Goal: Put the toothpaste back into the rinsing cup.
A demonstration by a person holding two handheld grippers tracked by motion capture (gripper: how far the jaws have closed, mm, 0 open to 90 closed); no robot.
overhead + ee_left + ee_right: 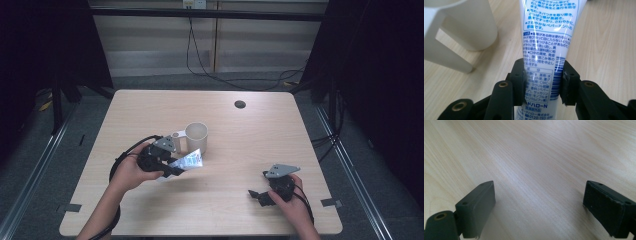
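A white tube with blue print is clamped between the jaws of my left gripper, which is shut on its lower part. The tube points toward a white cup with a handle, standing upright just beyond it at the table's middle. My right gripper rests low over bare wood at the front right, open, with nothing between its jaws.
The light wooden table has a round cable hole near the back edge. Cables trail on the floor behind, and dark curtains stand at both sides.
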